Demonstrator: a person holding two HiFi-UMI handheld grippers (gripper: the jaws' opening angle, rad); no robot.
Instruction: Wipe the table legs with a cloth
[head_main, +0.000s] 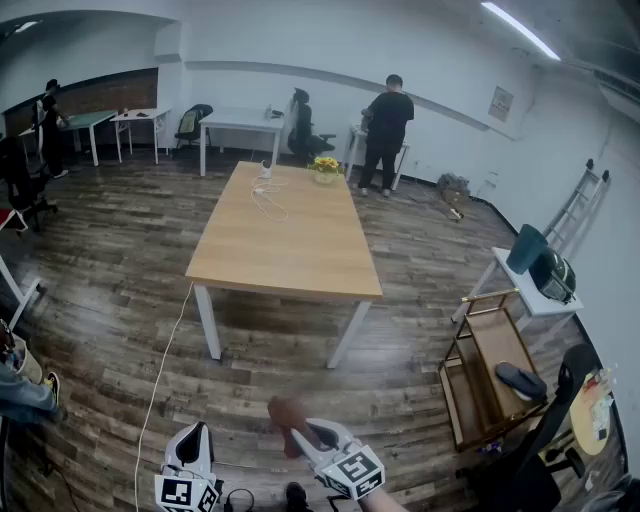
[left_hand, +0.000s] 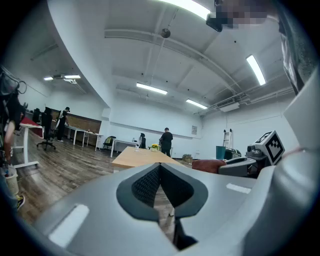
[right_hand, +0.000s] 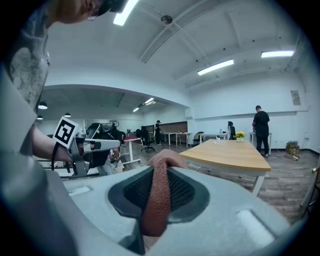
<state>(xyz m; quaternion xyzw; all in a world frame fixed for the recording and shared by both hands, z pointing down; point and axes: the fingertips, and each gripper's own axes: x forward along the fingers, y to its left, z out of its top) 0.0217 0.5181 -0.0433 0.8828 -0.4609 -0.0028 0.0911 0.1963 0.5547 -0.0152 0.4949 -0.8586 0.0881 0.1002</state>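
A long wooden table (head_main: 285, 235) on white legs stands in the middle of the room, well ahead of both grippers. Its near left leg (head_main: 208, 322) and near right leg (head_main: 348, 335) face me. My right gripper (head_main: 300, 430) is low at the bottom of the head view, shut on a reddish-brown cloth (head_main: 285, 413). In the right gripper view the cloth (right_hand: 159, 195) hangs pinched between the jaws, with the table (right_hand: 227, 154) ahead to the right. My left gripper (head_main: 193, 435) is beside it, shut with nothing in it (left_hand: 160, 172).
A white cable (head_main: 160, 370) runs from the table down across the floor on the left. A wooden rack (head_main: 490, 370) and a small white side table (head_main: 527, 285) stand on the right, near a black chair (head_main: 540, 450). People (head_main: 387, 125) and desks are at the back.
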